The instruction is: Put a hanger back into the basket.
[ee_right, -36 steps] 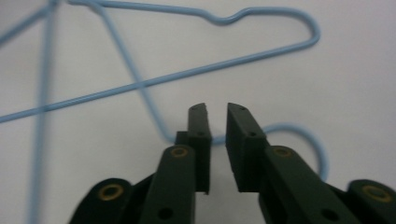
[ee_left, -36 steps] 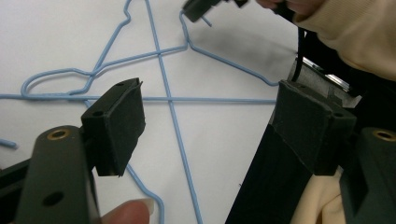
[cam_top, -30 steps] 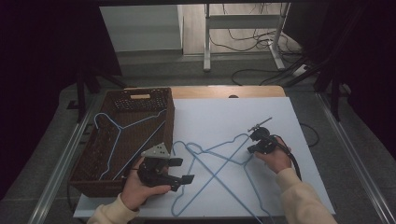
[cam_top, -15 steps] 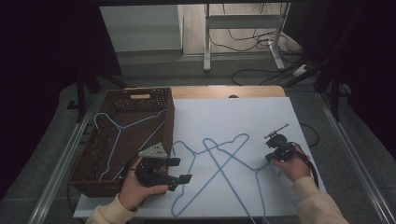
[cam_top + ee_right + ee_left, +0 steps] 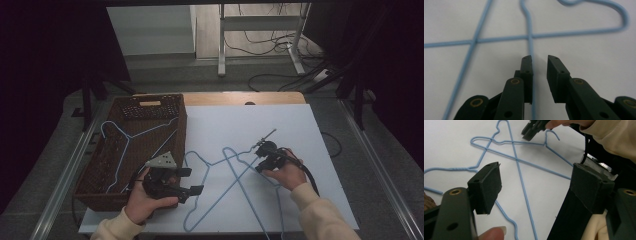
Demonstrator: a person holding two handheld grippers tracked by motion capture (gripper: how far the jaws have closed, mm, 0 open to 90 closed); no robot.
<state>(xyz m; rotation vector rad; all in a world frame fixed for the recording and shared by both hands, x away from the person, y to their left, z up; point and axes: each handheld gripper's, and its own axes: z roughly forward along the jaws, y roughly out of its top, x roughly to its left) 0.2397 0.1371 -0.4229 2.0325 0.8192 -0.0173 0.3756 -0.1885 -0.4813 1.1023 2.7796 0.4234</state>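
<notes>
Your right gripper (image 5: 263,156) sits low over the white table top (image 5: 310,130), on the wire of a blue hanger (image 5: 250,197) that lies flat there, crossed with a second blue hanger (image 5: 205,172). In the right gripper view (image 5: 539,75) its jaws have just been opening: they now stand a narrow gap apart, with one straight run of the blue hanger (image 5: 531,45) passing between them, close against one pad and not pinched. Your left gripper (image 5: 187,181) hovers just beside the wicker basket (image 5: 107,192), near the hook ends of the two crossed hangers. Its jaws stand wide apart with nothing between them; in the left gripper view (image 5: 536,185) you look through the gap at the hanger wires on the table, with your right gripper (image 5: 534,130) beyond. A third blue hanger (image 5: 122,145) lies in the wicker basket.
</notes>
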